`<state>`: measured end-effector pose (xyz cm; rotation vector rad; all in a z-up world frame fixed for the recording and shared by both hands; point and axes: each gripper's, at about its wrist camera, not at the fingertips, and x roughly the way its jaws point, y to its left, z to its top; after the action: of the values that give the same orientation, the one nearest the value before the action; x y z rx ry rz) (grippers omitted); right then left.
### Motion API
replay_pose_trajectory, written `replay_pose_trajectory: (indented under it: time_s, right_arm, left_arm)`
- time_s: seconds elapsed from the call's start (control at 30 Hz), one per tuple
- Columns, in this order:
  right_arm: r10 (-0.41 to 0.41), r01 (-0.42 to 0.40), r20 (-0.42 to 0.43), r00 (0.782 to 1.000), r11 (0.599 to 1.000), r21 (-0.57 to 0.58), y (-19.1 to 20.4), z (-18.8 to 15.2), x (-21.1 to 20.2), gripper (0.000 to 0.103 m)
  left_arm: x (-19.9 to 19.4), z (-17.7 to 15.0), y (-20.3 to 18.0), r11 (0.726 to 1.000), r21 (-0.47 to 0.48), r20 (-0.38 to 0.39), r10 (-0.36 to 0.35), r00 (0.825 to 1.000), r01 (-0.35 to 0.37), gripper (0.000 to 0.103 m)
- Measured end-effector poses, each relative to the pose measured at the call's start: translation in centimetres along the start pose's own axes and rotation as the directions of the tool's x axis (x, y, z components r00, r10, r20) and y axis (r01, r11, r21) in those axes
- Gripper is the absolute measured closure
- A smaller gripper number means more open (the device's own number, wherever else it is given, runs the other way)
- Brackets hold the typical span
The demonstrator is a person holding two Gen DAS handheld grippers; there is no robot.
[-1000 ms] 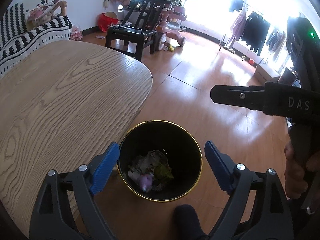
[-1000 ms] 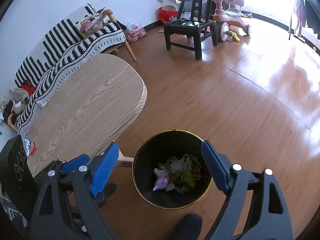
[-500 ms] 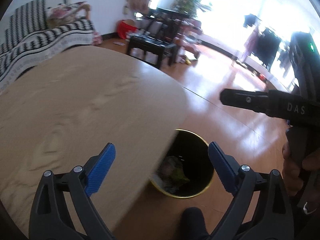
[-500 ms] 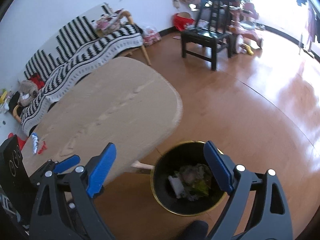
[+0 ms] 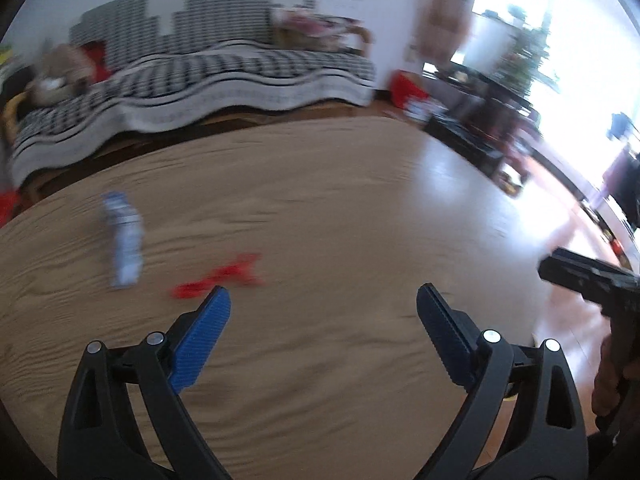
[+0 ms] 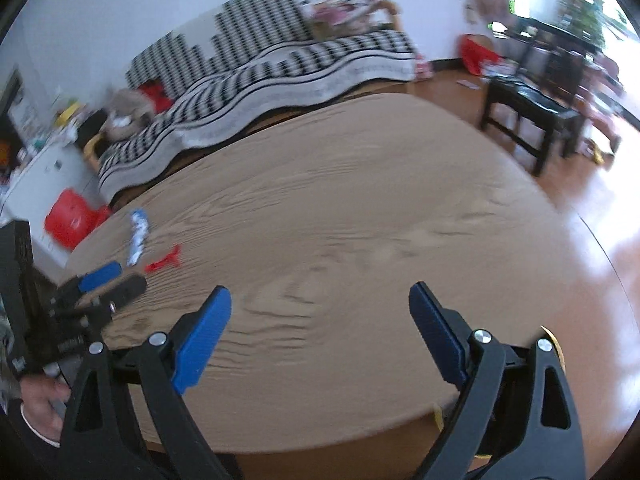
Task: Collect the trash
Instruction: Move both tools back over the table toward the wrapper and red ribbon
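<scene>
Both our left gripper [image 5: 322,312] and right gripper [image 6: 320,310] gape empty, tilted down over the table [image 5: 320,208]; a red scrap [image 5: 218,278] and blue-white wrapper [image 5: 124,242] lie near its left edge.

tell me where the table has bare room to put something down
Most of the wooden table is bare: the whole middle and the end toward the black chair. The only clutter sits at the end nearer the striped sofa, where a blue-and-white wrapper and a red scrap lie close together.
</scene>
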<state>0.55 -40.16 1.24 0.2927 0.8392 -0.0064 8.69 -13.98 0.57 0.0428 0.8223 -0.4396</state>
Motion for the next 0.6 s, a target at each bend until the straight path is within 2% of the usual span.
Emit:
replay_pose_trajectory:
  time_s: [0.13,0.27,0.4,0.6]
  right_arm:
    - [0.048,-0.052,-0.038,0.998,0.992,-0.113,5.5,0.8,3.5,0.016]
    - [0.084,-0.105,-0.094,0.992,0.966,-0.236,10.9,1.1,7.8,0.016]
    - [0.107,-0.151,-0.144,0.984,0.927,-0.344,15.1,1.2,12.0,0.016]
    - [0.113,-0.197,-0.207,0.972,0.87,-0.452,19.3,1.4,17.7,0.016]
  left_arm:
    - [-0.1,0.4,6.1,0.992,-0.079,-0.006,0.097,0.995,-0.097,0.011]
    - [1.5,0.9,11.0,0.972,-0.134,-0.04,0.187,0.981,-0.191,0.011]
    - [3.3,1.4,14.6,0.959,-0.19,-0.076,0.197,0.977,-0.208,0.011]
    - [7.4,2.6,17.0,0.953,-0.229,-0.139,0.169,0.976,-0.198,0.011]
